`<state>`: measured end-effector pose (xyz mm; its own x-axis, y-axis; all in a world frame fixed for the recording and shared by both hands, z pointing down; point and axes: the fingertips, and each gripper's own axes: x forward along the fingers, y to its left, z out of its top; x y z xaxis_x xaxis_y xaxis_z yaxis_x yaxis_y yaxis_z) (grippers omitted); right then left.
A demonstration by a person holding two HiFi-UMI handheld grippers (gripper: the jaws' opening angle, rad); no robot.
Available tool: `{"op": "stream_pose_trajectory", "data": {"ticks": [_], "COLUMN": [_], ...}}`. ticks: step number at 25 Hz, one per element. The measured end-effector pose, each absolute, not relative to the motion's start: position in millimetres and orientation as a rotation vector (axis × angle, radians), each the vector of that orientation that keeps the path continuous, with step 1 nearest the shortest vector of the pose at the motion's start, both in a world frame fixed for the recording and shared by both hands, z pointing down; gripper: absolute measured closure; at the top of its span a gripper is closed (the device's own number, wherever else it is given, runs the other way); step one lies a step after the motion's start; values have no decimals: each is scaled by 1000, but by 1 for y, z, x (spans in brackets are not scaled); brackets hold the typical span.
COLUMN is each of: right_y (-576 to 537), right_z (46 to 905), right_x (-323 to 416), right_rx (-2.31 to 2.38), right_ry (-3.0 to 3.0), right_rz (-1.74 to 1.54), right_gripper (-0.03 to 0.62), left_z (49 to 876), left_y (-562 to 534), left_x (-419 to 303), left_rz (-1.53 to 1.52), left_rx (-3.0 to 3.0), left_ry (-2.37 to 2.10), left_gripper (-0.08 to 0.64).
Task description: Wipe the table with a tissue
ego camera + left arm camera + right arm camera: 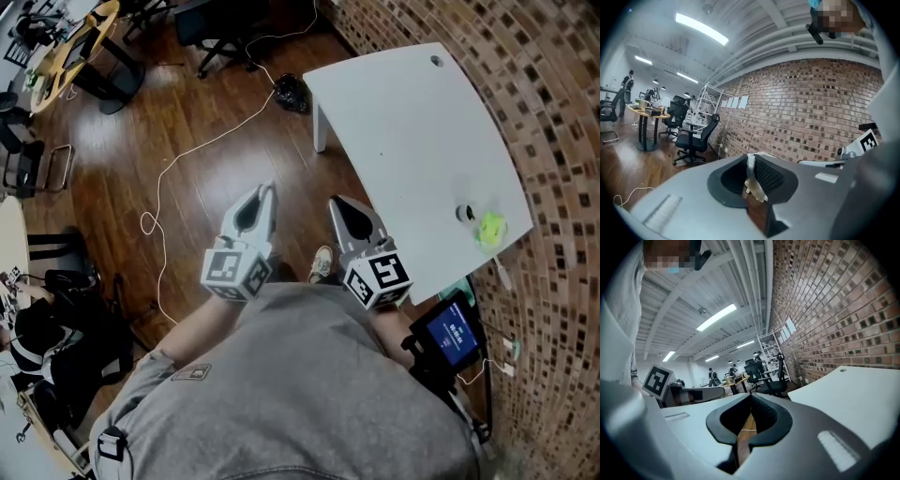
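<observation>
The left gripper [266, 190] has its fingers closed on a small whitish tissue scrap [753, 183], over the wooden floor [187, 112] off the white surface's [403, 141] left edge. Beside it, the right gripper's [337, 202] fingers are pressed together, empty.

Table [412, 141], right of centre: plain white.
Floor [202, 112]: dark reddish-brown wood planks with a glossy sheen. A thin white cable [192, 150] looped across it.
Wall [553, 103], far right: brick, mottled brown, tan and dark, with a pale mortar grid.
Left gripper [269, 190] and right gripper [335, 201]: light grey shells. The jaws were lined in ribbed black. Each carried a cube of black-and-white square markers.
Tissue [752, 180] at the left jaws: off-white to cream.
Small thing [490, 228] at the table's near right corner: bright yellow-green.
Screen [454, 332], nearer than the table: blue in a black frame.
Shirt [309, 394]: grey.
Office chairs [696, 136], far left: black.
</observation>
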<state>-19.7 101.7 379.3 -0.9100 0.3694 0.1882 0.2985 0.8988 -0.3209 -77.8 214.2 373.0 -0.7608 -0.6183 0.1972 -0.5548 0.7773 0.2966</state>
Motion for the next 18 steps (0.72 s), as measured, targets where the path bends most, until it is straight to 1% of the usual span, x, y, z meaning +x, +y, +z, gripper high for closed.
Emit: {"op": "stream_pose_trajectory", "data": {"ticks": [6, 12, 18], "right_y": [79, 67, 43], "right_z": [385, 386, 385], "right_x": [-50, -81, -82], "right_rx": [-314, -26, 358], "right_ry": [-2829, -2856, -2867], "right_rz": [443, 467, 518], "right_gripper": [580, 580, 580], "left_z": [378, 381, 385], "left_y": [176, 149, 113], "left_x": [-125, -173, -193], "left_rz": [-321, -296, -248], "left_rx": [1098, 1338, 1587], "left_ry": [-2586, -2443, -2248], "left_gripper": [522, 522, 522]}}
